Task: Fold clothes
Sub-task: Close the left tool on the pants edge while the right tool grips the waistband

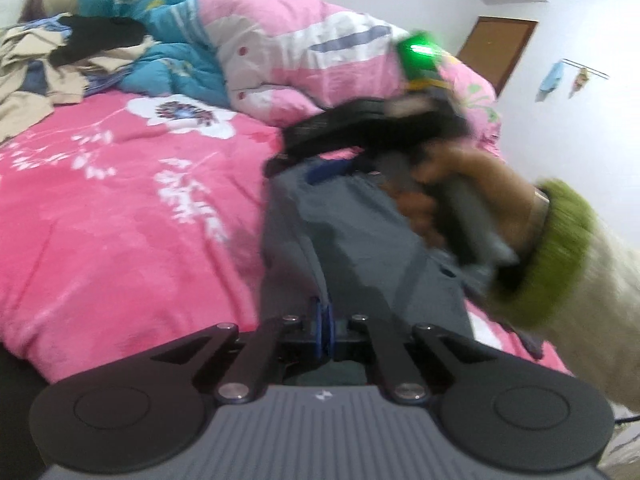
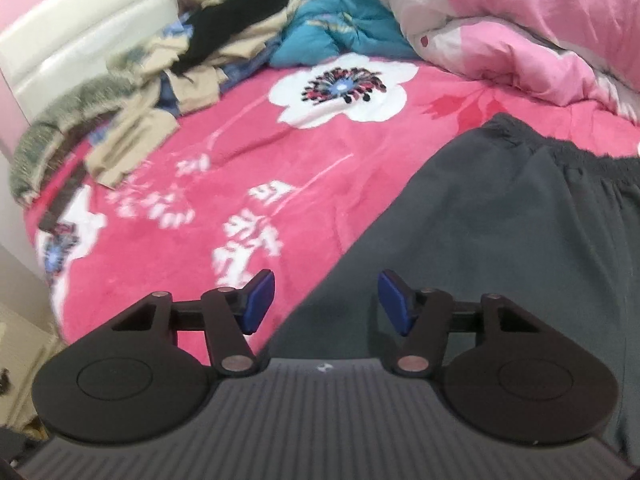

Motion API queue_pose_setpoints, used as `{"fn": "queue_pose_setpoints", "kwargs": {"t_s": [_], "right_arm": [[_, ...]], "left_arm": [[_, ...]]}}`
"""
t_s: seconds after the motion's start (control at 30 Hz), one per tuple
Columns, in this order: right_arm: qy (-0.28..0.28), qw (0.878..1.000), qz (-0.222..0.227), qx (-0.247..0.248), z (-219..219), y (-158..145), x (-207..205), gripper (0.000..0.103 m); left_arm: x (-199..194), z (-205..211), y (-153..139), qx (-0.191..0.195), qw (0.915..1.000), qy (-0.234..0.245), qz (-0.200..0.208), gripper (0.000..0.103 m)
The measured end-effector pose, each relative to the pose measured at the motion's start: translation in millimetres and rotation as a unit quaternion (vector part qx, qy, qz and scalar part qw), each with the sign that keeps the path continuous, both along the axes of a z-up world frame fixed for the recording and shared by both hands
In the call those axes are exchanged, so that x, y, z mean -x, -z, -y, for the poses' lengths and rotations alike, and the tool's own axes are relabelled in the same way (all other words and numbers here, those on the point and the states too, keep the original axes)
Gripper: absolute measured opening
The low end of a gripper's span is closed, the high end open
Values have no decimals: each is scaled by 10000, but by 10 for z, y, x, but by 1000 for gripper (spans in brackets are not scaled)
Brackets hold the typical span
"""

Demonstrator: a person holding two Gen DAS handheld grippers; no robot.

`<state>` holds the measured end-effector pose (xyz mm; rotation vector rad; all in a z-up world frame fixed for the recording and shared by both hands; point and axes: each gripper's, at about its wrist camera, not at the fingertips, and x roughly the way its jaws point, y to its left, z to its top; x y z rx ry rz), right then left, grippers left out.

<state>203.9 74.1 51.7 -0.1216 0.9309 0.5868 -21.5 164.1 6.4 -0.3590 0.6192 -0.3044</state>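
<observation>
- Far left, head of the bed: a heap of clothes [image 2: 152, 92], beige, black and a speckled green knit, lies crumpled on the pink flowered blanket [image 2: 192, 184].
- Behind the heap: a teal quilt [image 1: 172, 40]; to its right a bunched pink-and-white quilt [image 1: 304, 52].
- Left hand-held gripper [image 1: 325, 322]: blue pads pressed together, clamped on the near edge of the grey trousers [image 1: 352, 236].
- Grey trousers lie on the blanket at the bed's right side, running away from the left hand-held gripper; elastic waistband at the far end in the right wrist view [image 2: 532, 216].
- Right hand-held gripper [image 2: 326, 304]: jaws spread wide, nothing between the pads; it hangs over the trousers' left edge, whether touching the cloth I cannot tell.
- Left wrist view, right side: the right hand [image 1: 476, 196], in a green-cuffed sleeve, holds that hand-held gripper above the trousers; blurred.
- Far right: white wall, brown door [image 1: 500, 48].
</observation>
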Motion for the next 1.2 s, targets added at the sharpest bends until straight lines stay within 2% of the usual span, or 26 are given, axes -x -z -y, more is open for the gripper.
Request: {"fn": "queue_pose_setpoints", "kwargs": {"t_s": [0.07, 0.27, 0.37, 0.47, 0.5, 0.6, 0.7, 0.87, 1.1, 1.2], "right_arm": [[15, 9996, 76, 279, -97, 35, -166, 57], [219, 9975, -173, 650, -99, 230, -607, 55], [322, 9955, -298, 835, -100, 328, -827, 49], [423, 9930, -422, 1020, -101, 425, -1048, 26], [457, 9920, -464, 1081, -101, 458, -1121, 13], [549, 9890, -573, 1246, -92, 540, -1321, 6], [491, 9916, -435, 1115, 71, 385, -1201, 5], [431, 9937, -127, 1023, 250, 181, -1241, 4], [514, 9945, 201, 889, 681, -67, -1331, 4], [647, 9949, 242, 732, 934, -112, -1550, 3]], "left_arm": [[-22, 75, -20, 21, 9999, 116, 41, 4], [-75, 247, -75, 125, 9988, 415, 214, 4], [-128, 302, -69, 174, 9983, 514, 192, 4], [-166, 316, -64, 245, 9977, 611, 172, 4], [-176, 317, -64, 265, 9974, 654, 171, 4], [-247, 321, -58, 357, 9961, 798, 134, 4], [-345, 365, -82, 391, 9943, 982, 140, 4], [-493, 536, -209, 406, 9917, 1168, 349, 4], [-930, 899, -325, 854, 9821, 1650, 303, 4], [-1078, 1106, -401, 969, 9772, 1870, 286, 4]]}}
